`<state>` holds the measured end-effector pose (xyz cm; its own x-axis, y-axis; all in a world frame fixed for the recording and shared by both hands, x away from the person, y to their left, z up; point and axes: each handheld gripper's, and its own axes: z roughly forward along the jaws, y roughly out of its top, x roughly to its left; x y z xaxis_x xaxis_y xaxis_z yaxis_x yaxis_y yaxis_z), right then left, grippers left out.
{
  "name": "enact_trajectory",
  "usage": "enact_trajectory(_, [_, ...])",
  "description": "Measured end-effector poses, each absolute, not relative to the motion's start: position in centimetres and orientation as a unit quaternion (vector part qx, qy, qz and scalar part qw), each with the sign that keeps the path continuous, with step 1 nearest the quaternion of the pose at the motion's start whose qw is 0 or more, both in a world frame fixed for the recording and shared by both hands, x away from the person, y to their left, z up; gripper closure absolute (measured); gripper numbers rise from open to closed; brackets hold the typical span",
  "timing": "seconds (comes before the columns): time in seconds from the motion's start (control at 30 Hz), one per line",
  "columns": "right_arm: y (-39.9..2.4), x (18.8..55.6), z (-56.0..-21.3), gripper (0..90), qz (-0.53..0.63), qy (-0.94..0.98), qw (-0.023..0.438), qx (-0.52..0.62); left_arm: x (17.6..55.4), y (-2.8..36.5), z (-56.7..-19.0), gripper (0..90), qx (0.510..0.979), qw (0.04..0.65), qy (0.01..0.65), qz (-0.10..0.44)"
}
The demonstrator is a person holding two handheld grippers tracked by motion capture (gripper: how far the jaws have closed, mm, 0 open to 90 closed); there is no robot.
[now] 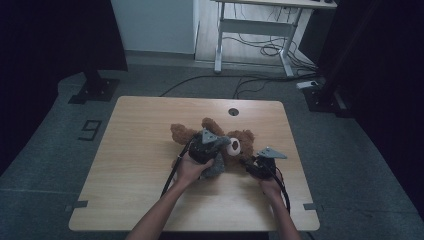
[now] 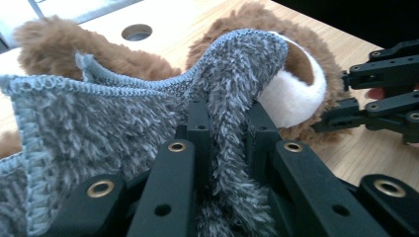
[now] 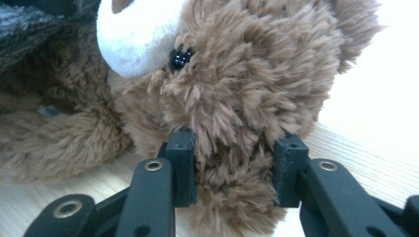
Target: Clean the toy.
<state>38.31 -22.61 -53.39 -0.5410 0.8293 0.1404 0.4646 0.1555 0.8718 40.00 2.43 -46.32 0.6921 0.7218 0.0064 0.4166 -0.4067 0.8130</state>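
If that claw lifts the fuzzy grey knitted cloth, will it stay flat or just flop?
Probably flop: the fuzzy grey knitted cloth already folds and drapes over the brown plush teddy bear where the left claw pinches it. It looks light, being thin with a stitched edge. Its shaggy pile likely resists slipping between the pads, and it should not be fragile.

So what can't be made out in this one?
- High view: the left tongs and hand cover most of the grey cloth and the teddy bear's belly.
- Left gripper view: the cloth hides the bear's eyes and body; its lower edge is cut off.
- Right gripper view: fur on the head buries the pads of the right tongs, so contact is unclear.
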Motion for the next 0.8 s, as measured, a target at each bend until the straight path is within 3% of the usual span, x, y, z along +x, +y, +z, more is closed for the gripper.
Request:
enact_trajectory(0.53, [-22.3, 38.3, -53.5, 64.5, 0.481, 0.747, 0.188, 0.419, 39.0, 9.4, -46.2, 76.6, 0.803, 0.403, 0.384, 0.213])
enact_trajectory(0.8, [-22.2, 38.2, -53.7, 65.2, 0.49, 0.745, 0.177, 0.416, 38.5, 14.2, -48.6, 76.5, 0.792, 0.398, 0.428, 0.177])
